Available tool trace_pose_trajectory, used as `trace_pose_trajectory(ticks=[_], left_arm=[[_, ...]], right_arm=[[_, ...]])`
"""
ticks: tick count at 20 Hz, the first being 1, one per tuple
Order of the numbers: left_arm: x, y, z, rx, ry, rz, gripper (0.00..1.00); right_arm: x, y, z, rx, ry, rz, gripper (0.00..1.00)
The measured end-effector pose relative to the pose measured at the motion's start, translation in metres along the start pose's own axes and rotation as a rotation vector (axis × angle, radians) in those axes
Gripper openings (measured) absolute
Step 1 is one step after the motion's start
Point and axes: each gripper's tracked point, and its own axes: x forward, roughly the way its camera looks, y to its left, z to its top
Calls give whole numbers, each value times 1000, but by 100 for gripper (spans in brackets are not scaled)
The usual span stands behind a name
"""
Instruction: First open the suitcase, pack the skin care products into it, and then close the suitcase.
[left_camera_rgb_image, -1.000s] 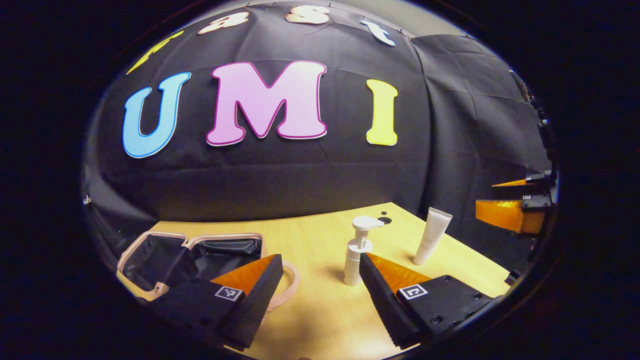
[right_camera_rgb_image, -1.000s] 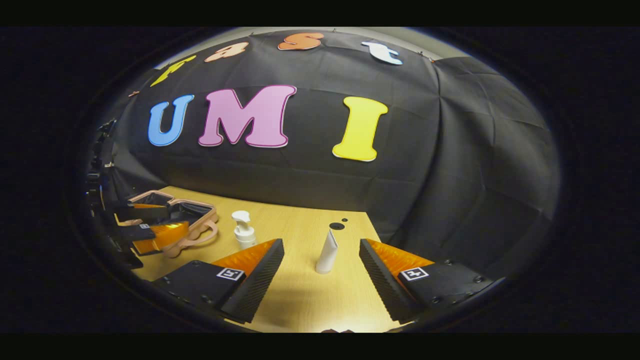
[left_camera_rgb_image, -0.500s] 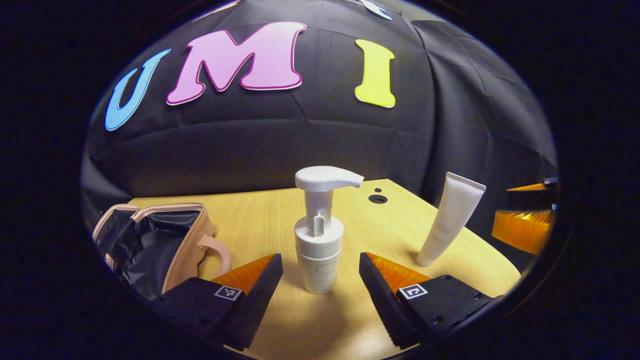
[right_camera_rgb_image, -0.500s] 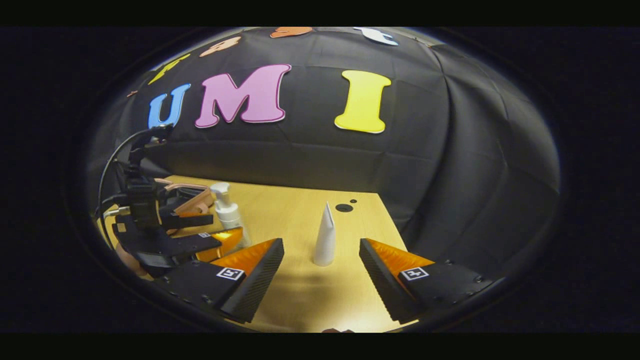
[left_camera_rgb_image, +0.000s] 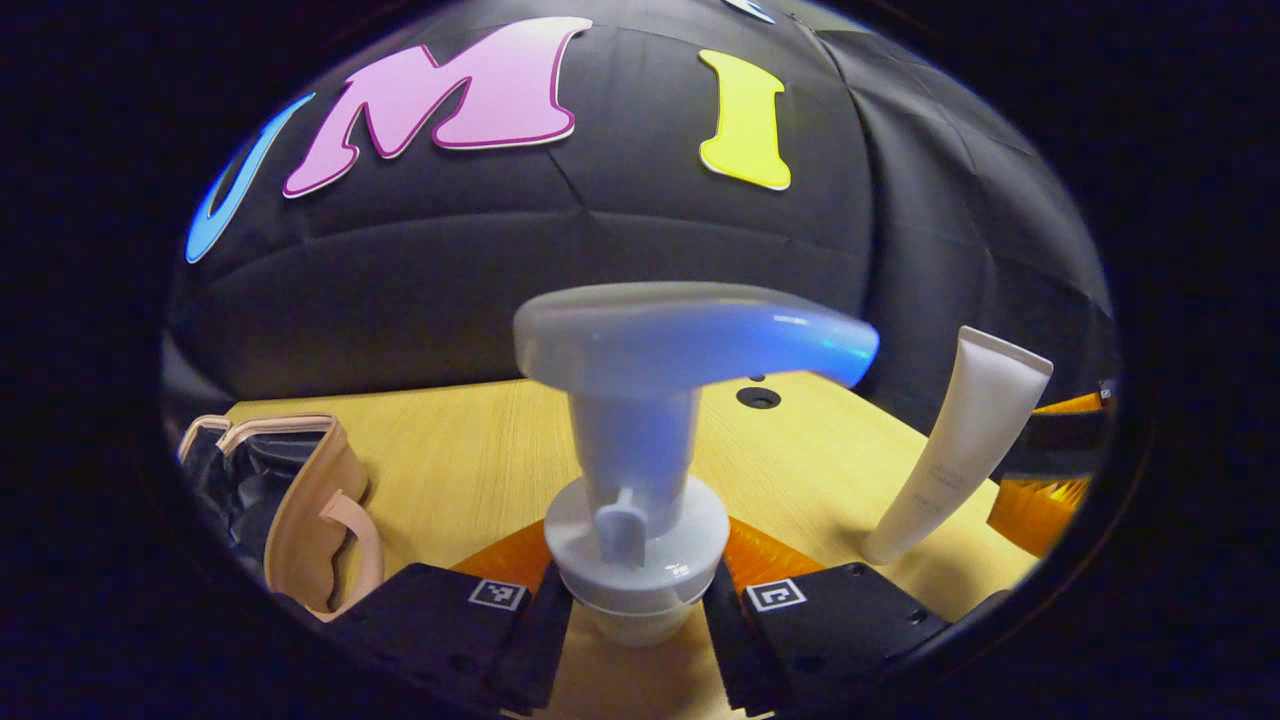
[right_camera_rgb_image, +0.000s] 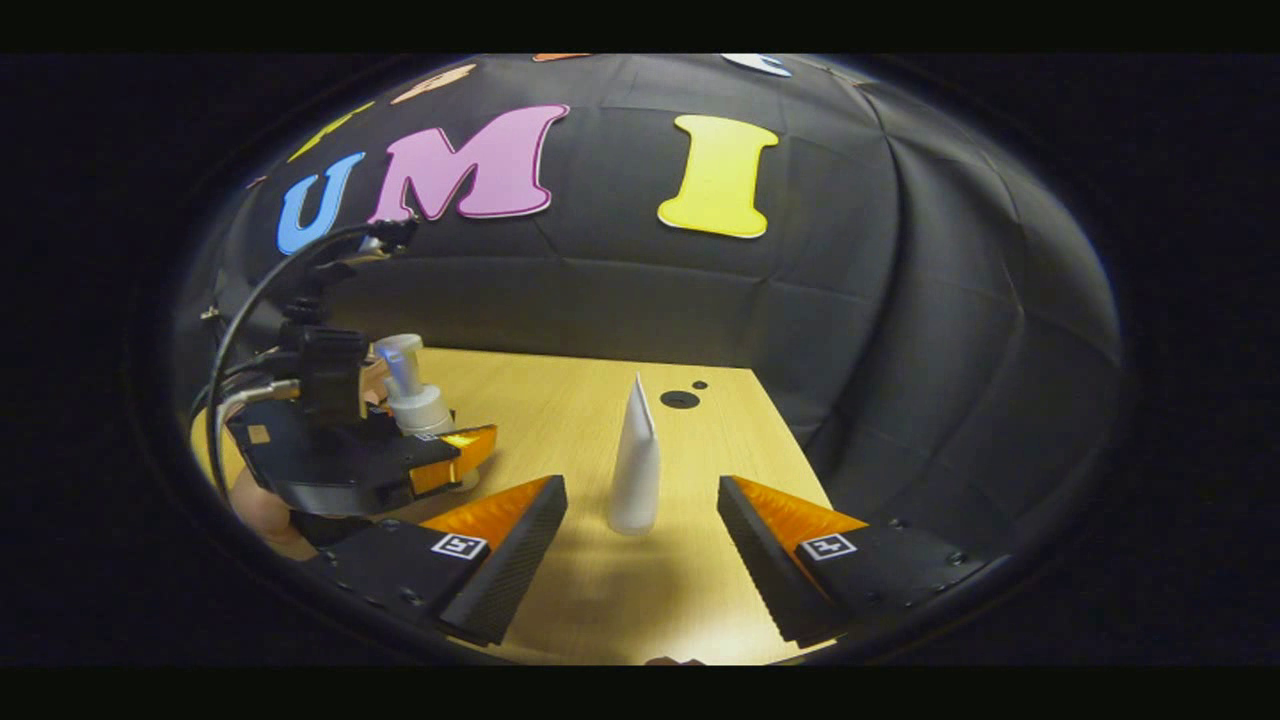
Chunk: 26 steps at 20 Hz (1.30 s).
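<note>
left claw (left_camera_rgb_image: 636, 610) clamped on pump bottle (left_camera_rgb_image: 640, 560); right claw (right_camera_rgb_image: 642, 545) spread wide w/ tube (right_camera_rgb_image: 634, 470) between.

Black creased cloth wall (left_camera_rgb_image: 620, 270) behind, folding round into a corner at the right (seams and wrinkles plain to see). Below it, pale yellow wood-grain tabletop (right_camera_rgb_image: 590, 400), lit brightest near the front edge. Small round dark hole (right_camera_rgb_image: 679, 399) near the table's far right corner, a smaller dot just beside it.
</note>
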Motion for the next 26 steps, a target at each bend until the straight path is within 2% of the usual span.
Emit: trace_pose_trajectory(ticks=[4,8,10,12,14,15,17,18,19,20,23,26], left_arm=[[-8,6,-3,-13,11,-4,63],[-28,13,-9,-86,23,-21,63],[-36,18,-13,-54,24,-8,63],[-42,18,-17,-23,28,-12,63],[-48,16,-19,-38,29,-28,63],[-50,15,-20,-47,32,-31,63],[-53,16,-20,-54,25,-27,63],[-53,15,-20,-56,21,-27,63],[-53,15,-20,-57,19,-27,59],[-54,15,-21,-60,18,-27,63],[-58,16,-21,-77,15,-35,63],[-69,19,-11,-67,-8,-36,63]], right_arm=[[29,7,-9,9,21,-14,97],[66,6,-19,96,43,-68,97],[81,4,-22,129,51,-86,94],[91,4,-23,117,50,-87,97],[101,0,-22,85,43,-105,94],[105,-4,-21,80,35,-121,78],[110,1,-22,106,36,-95,46],[109,3,-23,101,33,-89,42],[108,4,-22,86,31,-81,36],[107,5,-23,69,27,-76,35],[100,13,-22,41,28,-45,33],[84,21,1,34,-25,-27,32]])
